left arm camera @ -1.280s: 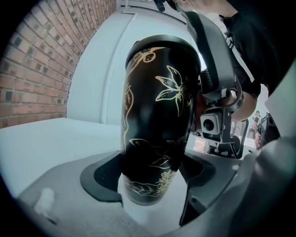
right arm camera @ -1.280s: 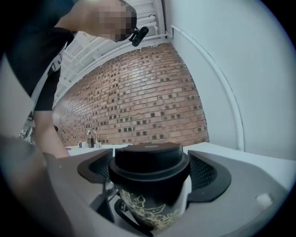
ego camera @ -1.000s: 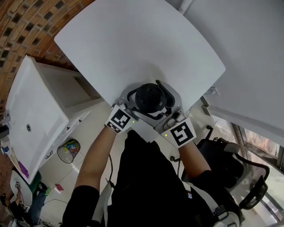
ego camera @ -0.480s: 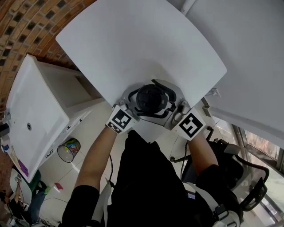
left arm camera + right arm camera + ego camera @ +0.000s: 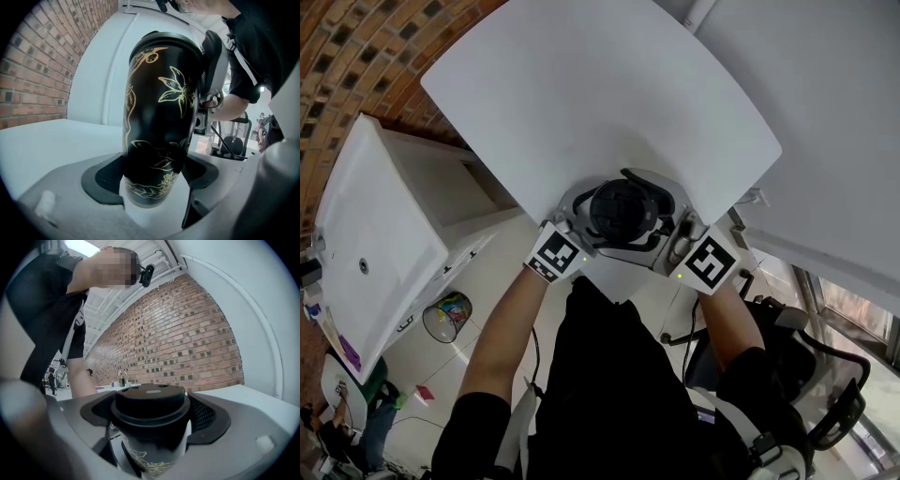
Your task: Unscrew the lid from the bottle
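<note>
Both grippers are clamped on the black bottle (image 5: 159,117) at the near edge of the white bench (image 5: 581,94), and the right one has turned.

Since a second ago the left gripper (image 5: 577,223) has held its place. The right gripper (image 5: 667,225) has swung round the bottle, its marker cube (image 5: 711,264) shifting out to the right and slightly up. The head view shows only the round dark top between the two grippers. The left gripper view shows the gold flower pattern on the bottle's side, with that gripper's jaws closed against the lower body. The bottle stands upright just above the bench there. The right gripper view looks at the bottle's upper end, where its jaws grip the lid (image 5: 150,404) from both sides, with patterned body showing below it.
</note>
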Demonstrator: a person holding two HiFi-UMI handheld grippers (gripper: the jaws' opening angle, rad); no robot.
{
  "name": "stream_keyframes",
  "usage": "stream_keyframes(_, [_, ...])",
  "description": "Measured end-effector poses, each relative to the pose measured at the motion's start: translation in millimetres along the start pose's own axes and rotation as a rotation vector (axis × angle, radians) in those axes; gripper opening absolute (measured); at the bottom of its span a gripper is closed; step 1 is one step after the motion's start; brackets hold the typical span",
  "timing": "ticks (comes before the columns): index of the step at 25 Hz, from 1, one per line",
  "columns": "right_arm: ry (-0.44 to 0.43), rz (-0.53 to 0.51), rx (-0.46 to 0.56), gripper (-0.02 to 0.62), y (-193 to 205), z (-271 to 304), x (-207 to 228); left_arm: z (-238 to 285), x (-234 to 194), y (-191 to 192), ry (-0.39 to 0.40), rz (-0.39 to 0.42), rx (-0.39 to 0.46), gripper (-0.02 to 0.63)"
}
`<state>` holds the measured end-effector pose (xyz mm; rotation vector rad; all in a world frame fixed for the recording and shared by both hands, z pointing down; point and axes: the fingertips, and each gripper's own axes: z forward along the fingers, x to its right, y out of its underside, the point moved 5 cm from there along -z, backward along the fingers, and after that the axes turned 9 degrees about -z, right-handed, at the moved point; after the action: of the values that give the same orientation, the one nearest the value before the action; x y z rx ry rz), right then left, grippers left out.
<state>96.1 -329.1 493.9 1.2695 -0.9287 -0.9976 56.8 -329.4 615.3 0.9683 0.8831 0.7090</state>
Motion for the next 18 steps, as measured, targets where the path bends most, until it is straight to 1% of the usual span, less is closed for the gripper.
stream_keyframes(4, [-0.044,-0.014,0.013,0.472,-8,0,3,0,0,0,0.001,0.000,0.001,0.383])
stream_keyframes(8, [-0.046,-0.012,0.031,0.472,-19,-2,2,0,-1,0,0.001,0.001,0.001,0.383])
stream_keyframes(11, [-0.014,0.010,0.050,0.472,-26,-11,4,0,-1,0,-0.001,0.003,0.001,0.385])
stream_keyframes(15, [0.051,0.048,0.082,0.472,-36,-28,10,-1,-2,0,-0.001,0.000,0.002,0.388])
stream_keyframes(18, [0.076,0.051,0.081,0.472,-39,-36,8,-4,-5,1,-0.023,0.016,0.006,0.390])
